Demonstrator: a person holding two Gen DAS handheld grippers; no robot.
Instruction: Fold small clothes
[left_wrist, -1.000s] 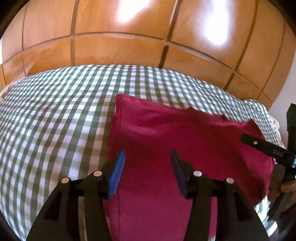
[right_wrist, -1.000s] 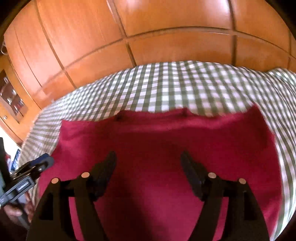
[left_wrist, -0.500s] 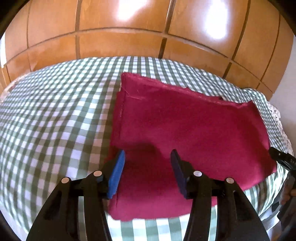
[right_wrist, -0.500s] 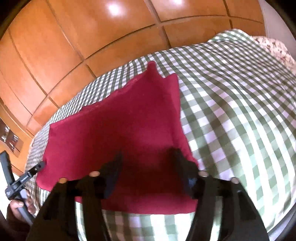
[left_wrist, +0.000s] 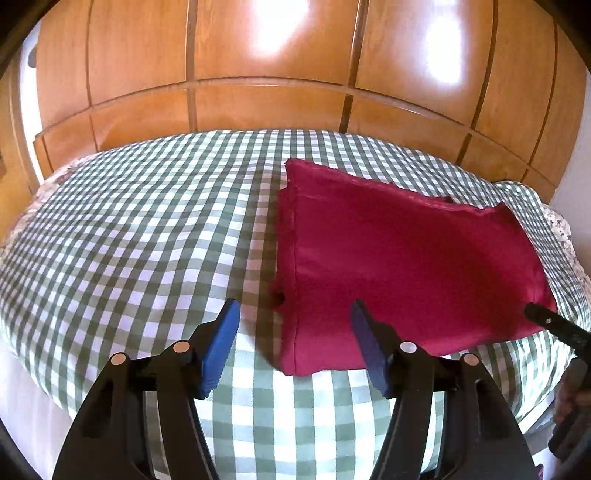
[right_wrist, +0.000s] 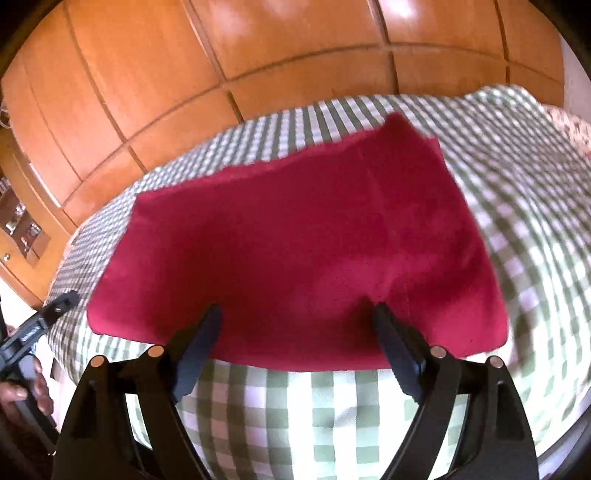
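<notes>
- Wooden wardrobe panels (left_wrist: 266, 110) fill the background behind a bed covered in a green-and-white checked bedspread (left_wrist: 129, 236).
- On that bedspread lies a crimson garment (left_wrist: 399, 269), folded flat into a rough rectangle, on the right-hand half of the bed as the left wrist camera sees it.
- Stitched hems run along the garment's left edge, and its near left corner sits between the blue-padded fingers of the left tool (left_wrist: 291, 343).
- Left tool: fingers spread wide apart, holding nothing, poised above the near edge of the bed.
- Right tool (right_wrist: 295, 343): fingers likewise spread apart and empty, their tips over the garment's near edge in the right wrist view (right_wrist: 303, 240); whether they touch the cloth cannot be told.
- Each camera catches the other tool at the edge of its frame, with part of the person's left hand (right_wrist: 26, 391) gripping a handle.
- Floral bedding (left_wrist: 561, 229) peeks out at the bed's far right corner.
</notes>
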